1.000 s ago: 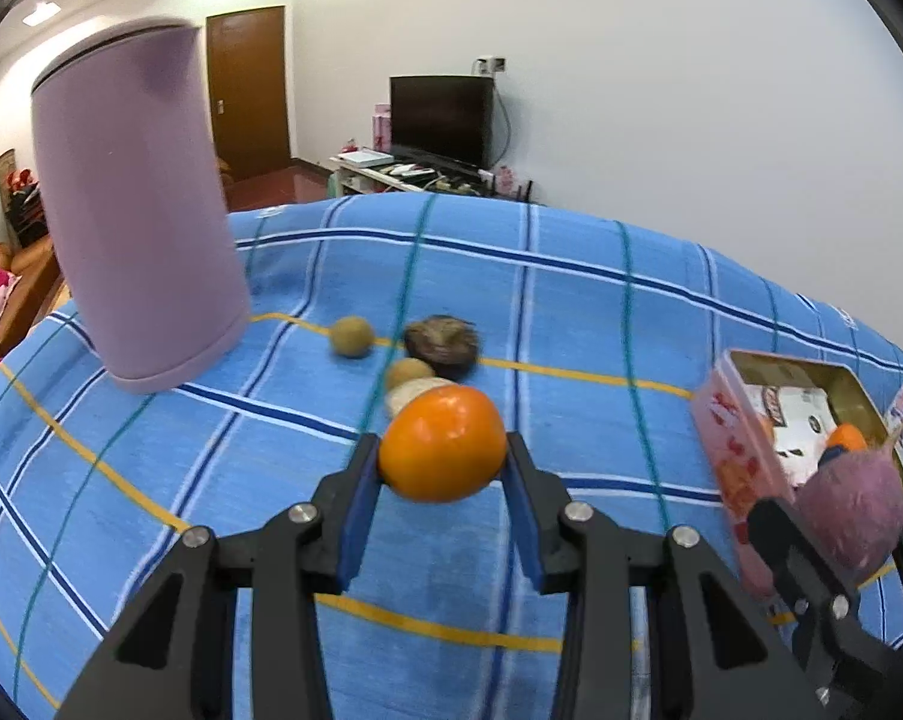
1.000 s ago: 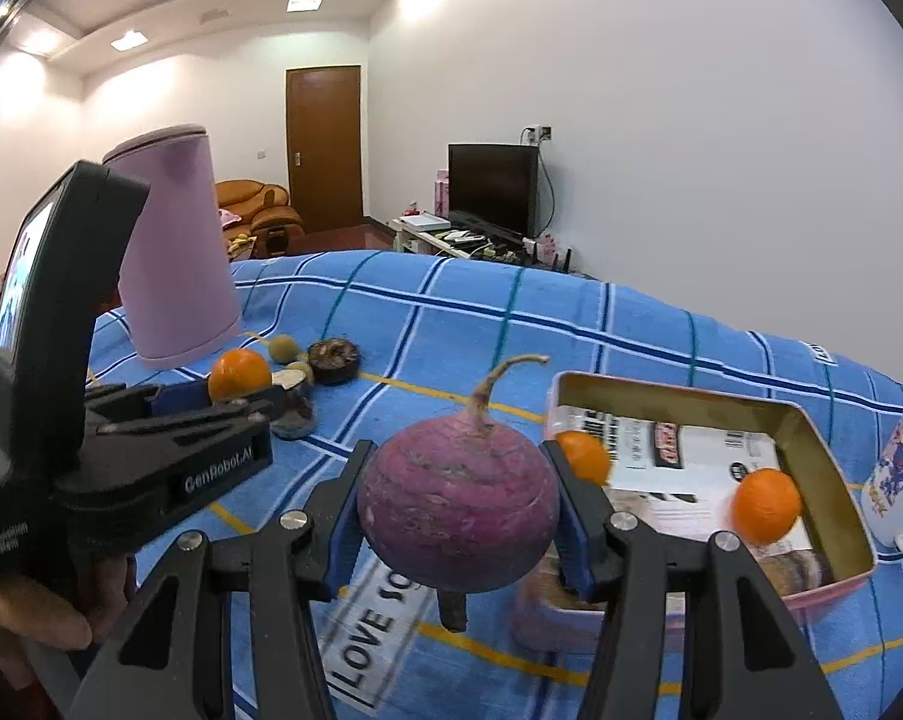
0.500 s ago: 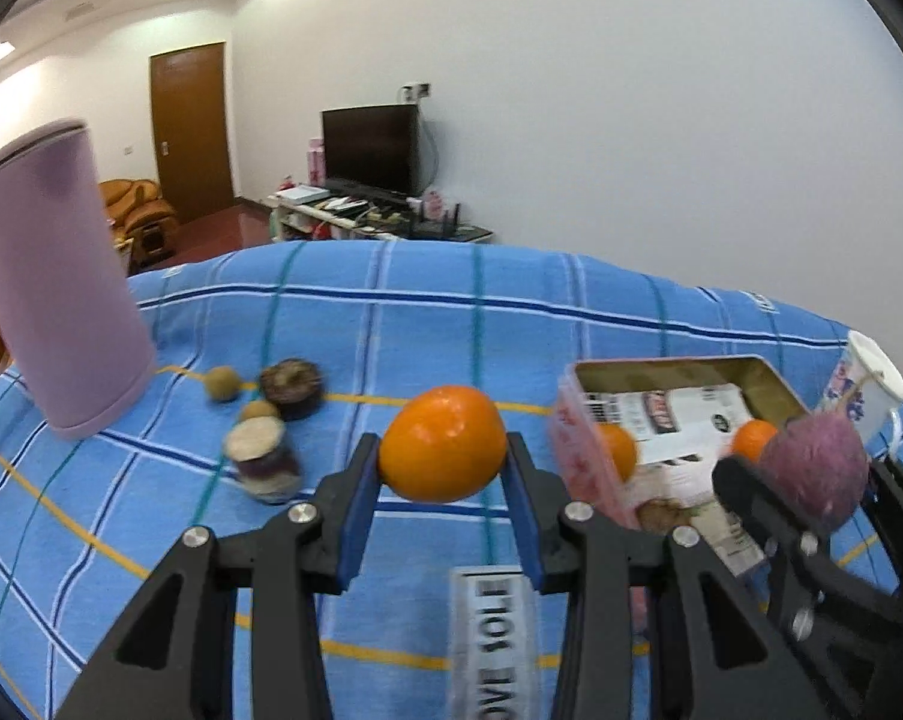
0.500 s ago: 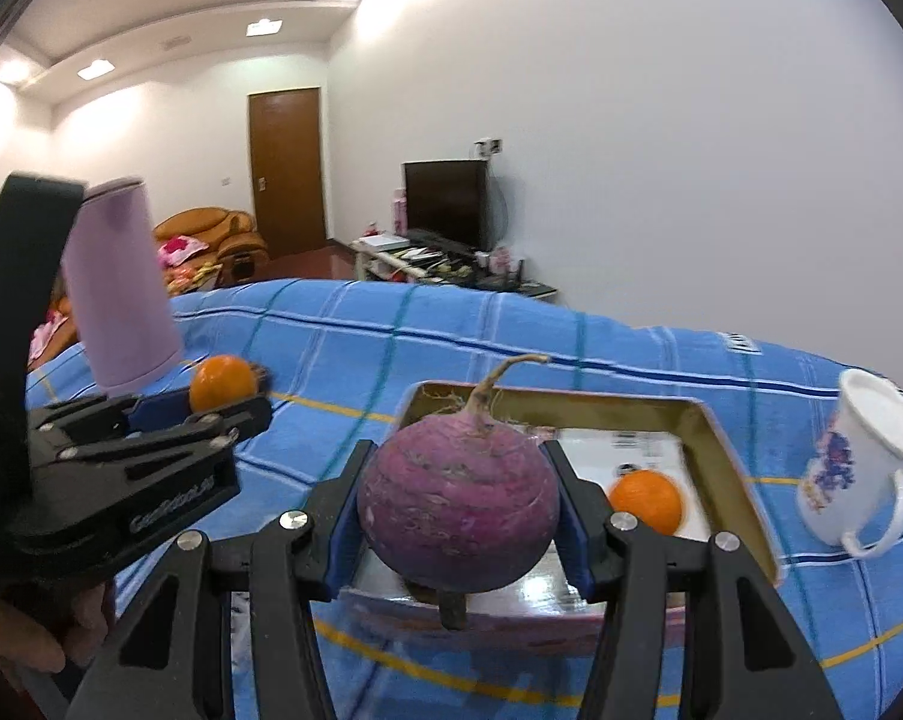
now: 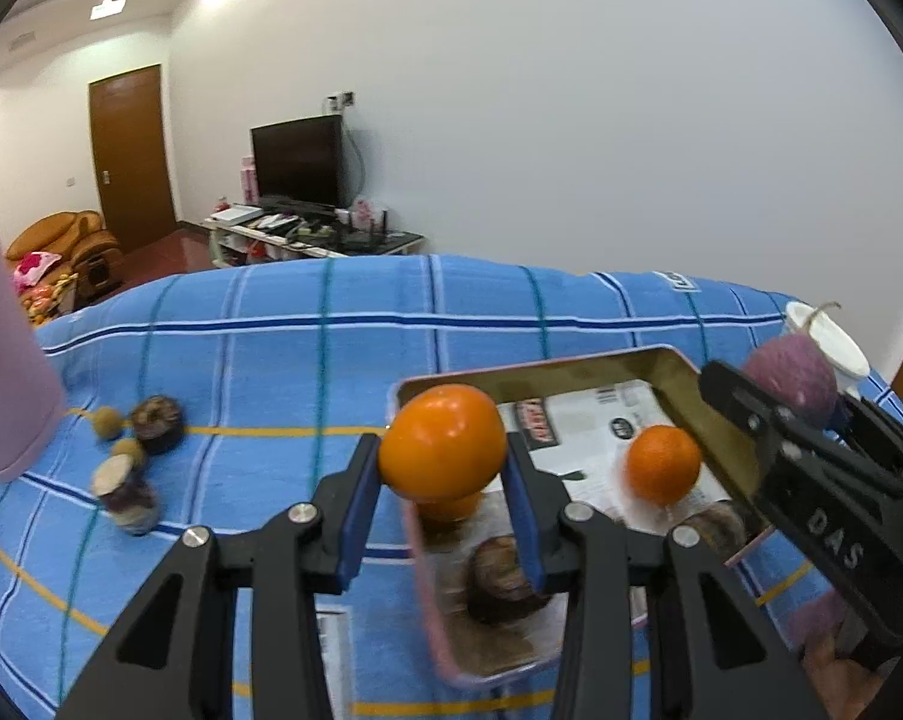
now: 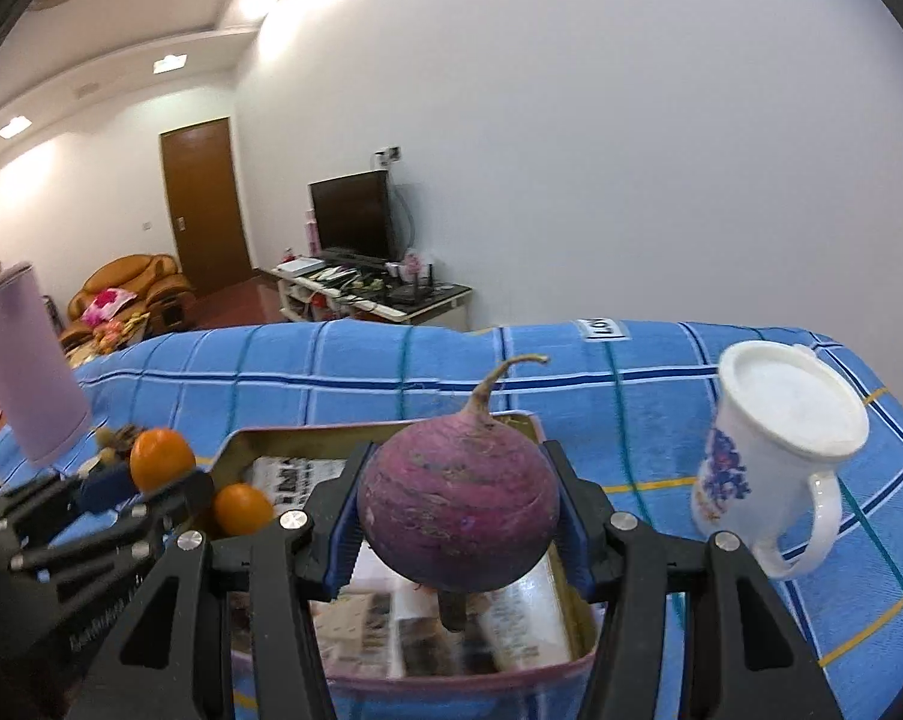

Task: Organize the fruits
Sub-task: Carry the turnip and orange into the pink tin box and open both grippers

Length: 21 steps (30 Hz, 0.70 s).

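Note:
My left gripper is shut on an orange and holds it over the near left corner of the pink tin tray. The tray is lined with newspaper and holds another orange and a dark brown fruit. My right gripper is shut on a purple turnip-like root with a stem, above the tray. The right gripper also shows in the left wrist view, at the tray's right side.
On the blue plaid cloth left of the tray lie several small fruits and a small jar. A tall lilac cylinder stands at far left. A white mug stands right of the tray.
Both grippers have moved right and forward with their loads, from beside the loose fruits to above the tray. The tray is now close under both.

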Each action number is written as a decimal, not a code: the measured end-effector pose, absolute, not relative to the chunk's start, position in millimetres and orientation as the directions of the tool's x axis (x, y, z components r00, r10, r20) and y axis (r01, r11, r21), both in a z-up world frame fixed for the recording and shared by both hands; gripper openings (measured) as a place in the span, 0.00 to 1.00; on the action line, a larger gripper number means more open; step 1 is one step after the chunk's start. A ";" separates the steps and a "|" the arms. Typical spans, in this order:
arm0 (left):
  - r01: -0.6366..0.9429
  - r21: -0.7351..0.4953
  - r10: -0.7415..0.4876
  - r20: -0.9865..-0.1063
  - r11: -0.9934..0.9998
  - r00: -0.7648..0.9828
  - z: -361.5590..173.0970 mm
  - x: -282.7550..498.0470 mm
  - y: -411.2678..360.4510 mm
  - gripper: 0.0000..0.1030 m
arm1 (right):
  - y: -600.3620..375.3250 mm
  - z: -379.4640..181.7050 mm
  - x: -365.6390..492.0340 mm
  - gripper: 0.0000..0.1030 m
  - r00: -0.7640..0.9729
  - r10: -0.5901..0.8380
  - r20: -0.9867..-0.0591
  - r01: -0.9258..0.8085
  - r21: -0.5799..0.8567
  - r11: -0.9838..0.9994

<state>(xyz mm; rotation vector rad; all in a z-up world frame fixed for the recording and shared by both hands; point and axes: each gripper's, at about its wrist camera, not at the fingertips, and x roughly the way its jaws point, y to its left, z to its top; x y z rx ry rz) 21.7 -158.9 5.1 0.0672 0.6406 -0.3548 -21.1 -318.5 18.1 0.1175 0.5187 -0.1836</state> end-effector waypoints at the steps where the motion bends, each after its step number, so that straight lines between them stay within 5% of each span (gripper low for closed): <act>1: 0.352 -0.052 -0.312 -0.599 0.934 0.738 3.8 22.7 -163.4 0.40 | -321.5 18.0 -20.0 0.54 0.851 -0.150 -0.504 0.212 0.066 0.975; 21: 0.439 -0.023 -0.343 -0.661 0.898 0.667 -18.1 28.0 -217.2 0.41 | -330.4 -4.4 15.0 0.54 0.785 -0.160 -0.598 0.225 0.036 0.974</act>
